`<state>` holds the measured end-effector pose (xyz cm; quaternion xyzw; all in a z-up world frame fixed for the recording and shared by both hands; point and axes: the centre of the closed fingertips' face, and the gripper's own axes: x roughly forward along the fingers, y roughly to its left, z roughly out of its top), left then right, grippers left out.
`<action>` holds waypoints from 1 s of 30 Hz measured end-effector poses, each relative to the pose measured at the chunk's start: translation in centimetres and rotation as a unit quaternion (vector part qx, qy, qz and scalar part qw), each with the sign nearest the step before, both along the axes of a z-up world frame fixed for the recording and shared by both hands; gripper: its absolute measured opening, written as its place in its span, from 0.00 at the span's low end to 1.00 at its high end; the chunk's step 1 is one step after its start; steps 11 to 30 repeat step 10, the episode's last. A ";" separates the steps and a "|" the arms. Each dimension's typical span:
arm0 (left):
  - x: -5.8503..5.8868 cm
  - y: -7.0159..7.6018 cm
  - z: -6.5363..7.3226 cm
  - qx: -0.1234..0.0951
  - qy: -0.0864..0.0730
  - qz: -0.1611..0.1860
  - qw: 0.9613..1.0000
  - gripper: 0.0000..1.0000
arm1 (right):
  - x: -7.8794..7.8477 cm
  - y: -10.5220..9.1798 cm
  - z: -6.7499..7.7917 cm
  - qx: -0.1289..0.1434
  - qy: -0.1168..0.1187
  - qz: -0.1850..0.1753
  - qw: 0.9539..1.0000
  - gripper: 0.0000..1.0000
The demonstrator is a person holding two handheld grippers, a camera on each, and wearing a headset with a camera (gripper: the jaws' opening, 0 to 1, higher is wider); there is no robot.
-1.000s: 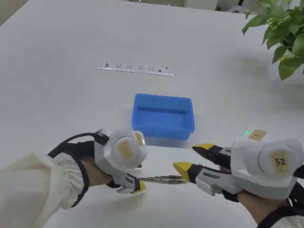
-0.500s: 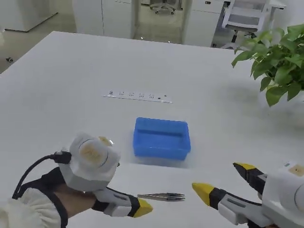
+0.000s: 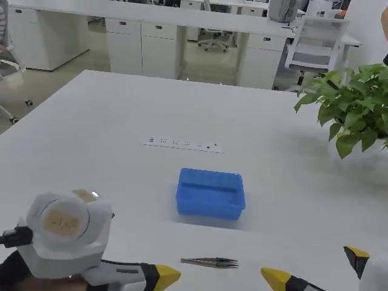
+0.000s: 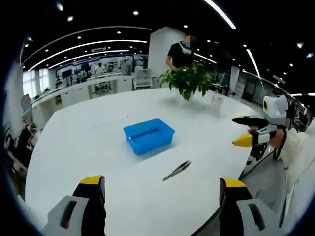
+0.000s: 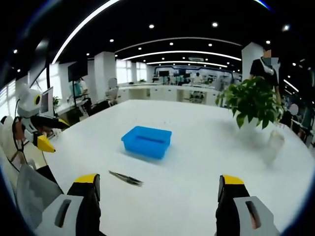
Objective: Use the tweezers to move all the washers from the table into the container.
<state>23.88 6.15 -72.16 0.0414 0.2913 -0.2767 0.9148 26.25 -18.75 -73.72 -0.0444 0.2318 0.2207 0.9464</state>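
Tweezers [image 3: 209, 262] lie flat near the front edge of the desk [image 3: 91, 133], between the left gripper [image 4: 160, 189] and right gripper [image 5: 157, 181], touching neither. Both pairs of jaws stand wide open, holding nothing. The blue container [image 3: 211, 193] sits near, behind the tweezers. Head view shows a socket strip [image 3: 182, 144] behind it; gripper views show a person [image 4: 180, 55] beyond the plant [image 4: 189, 81].

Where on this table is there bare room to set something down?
Bare table lies left of the blue container and power strip, beyond the strip, and between container and plant. The near edge is tighter: the tweezers lie there between the left gripper and right gripper.
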 end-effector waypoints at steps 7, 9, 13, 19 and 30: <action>-0.9 1.7 1.4 -0.013 -0.032 0.050 0.998 0.99 | -1.2 -0.5 -0.3 -0.003 0.006 -0.012 1.000 0.99; -0.9 2.2 1.5 -0.013 -0.041 0.063 0.997 0.99 | -1.5 -0.6 -0.3 -0.004 0.006 -0.013 1.000 0.99; -1.0 2.4 1.4 -0.012 -0.044 0.069 0.997 0.99 | -1.6 -0.6 -0.3 -0.005 0.005 -0.013 1.000 0.99; -1.0 2.4 1.4 -0.012 -0.044 0.069 0.997 0.99 | -1.6 -0.6 -0.3 -0.005 0.005 -0.013 1.000 0.99; -1.0 2.4 1.4 -0.012 -0.044 0.069 0.997 0.99 | -1.6 -0.6 -0.3 -0.005 0.005 -0.013 1.000 0.99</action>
